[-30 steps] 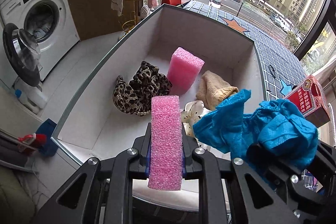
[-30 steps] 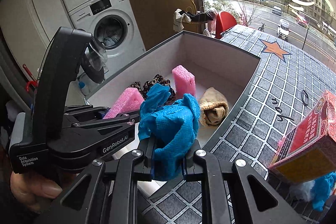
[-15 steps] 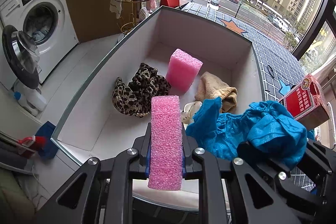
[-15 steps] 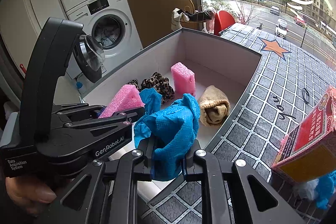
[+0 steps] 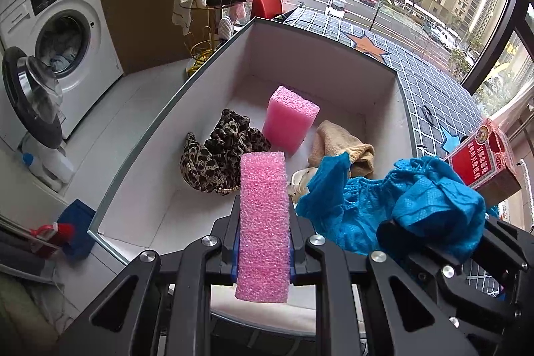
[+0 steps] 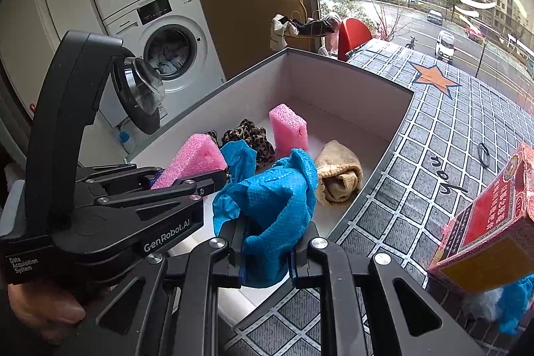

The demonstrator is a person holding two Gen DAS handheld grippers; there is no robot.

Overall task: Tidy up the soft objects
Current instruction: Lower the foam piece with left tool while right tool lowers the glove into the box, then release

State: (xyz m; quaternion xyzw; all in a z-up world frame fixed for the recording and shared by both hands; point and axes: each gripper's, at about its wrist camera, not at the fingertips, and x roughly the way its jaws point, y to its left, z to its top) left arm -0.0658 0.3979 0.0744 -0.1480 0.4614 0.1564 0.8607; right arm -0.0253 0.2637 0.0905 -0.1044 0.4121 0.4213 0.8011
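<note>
The left tongs (image 5: 263,256) stay clamped on a pink foam strip (image 5: 263,222), which stands upright between the pads over the near end of the white box (image 5: 147,155). Just beside them, the right tongs (image 6: 267,256) stay shut on a bunched blue cloth (image 6: 277,202), and little has changed over the last second: neither hand has travelled, and only the cloth has drifted slightly, its loose flap now hanging a touch further over the box's near end and hiding more of the white spotted piece (image 5: 300,182) below it. That suggests both items are poised for release rather than in transit, so the drop into the box looks like the step in hand. Further in, a leopard-print scrunchie (image 5: 217,162), a pink foam block (image 5: 288,125) and a rolled tan cloth (image 5: 340,149) already lie on the box floor. On the tabletop (image 6: 434,135) to the right, a red carton (image 6: 494,222) stands, with more blue fabric (image 6: 515,306) beside it waiting to be sorted.
</note>
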